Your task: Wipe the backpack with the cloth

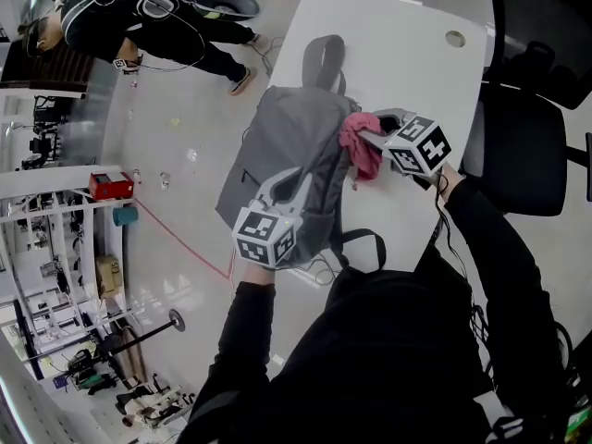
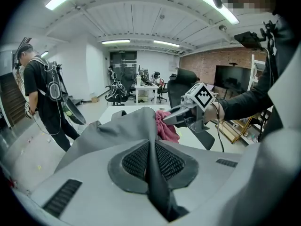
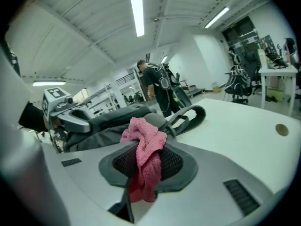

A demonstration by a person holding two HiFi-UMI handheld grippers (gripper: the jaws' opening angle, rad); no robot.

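Between the left gripper [image 2: 149, 155] jaws: one fold of grey backpack [image 1: 277, 137] fabric. The jaws are clamping together on it and pinching it up into a ridge. Between the right gripper [image 3: 146, 160] jaws: one pink cloth [image 3: 143, 140]. Those jaws are closing tight on it, with the bunched end sticking out past the tips and a tail hanging down.

In the head view the left gripper [image 1: 298, 181] is gripping the backpack near its lower middle. The right gripper [image 1: 363, 137] is holding the cloth [image 1: 365, 160] at the backpack's right edge.

Count: two grippers, one cloth, one backpack.

The backpack is lying flat on the white table [image 1: 407, 54] with its top handle pointing to the far end and its dark straps trailing off the near end. Its left side is sitting at the table edge. One round cable hole [image 1: 454, 38] is showing in the far right corner of the table.

A black office chair [image 1: 523, 146] is standing just right of the table. One other person [image 1: 139, 17] is standing on the floor, well away.
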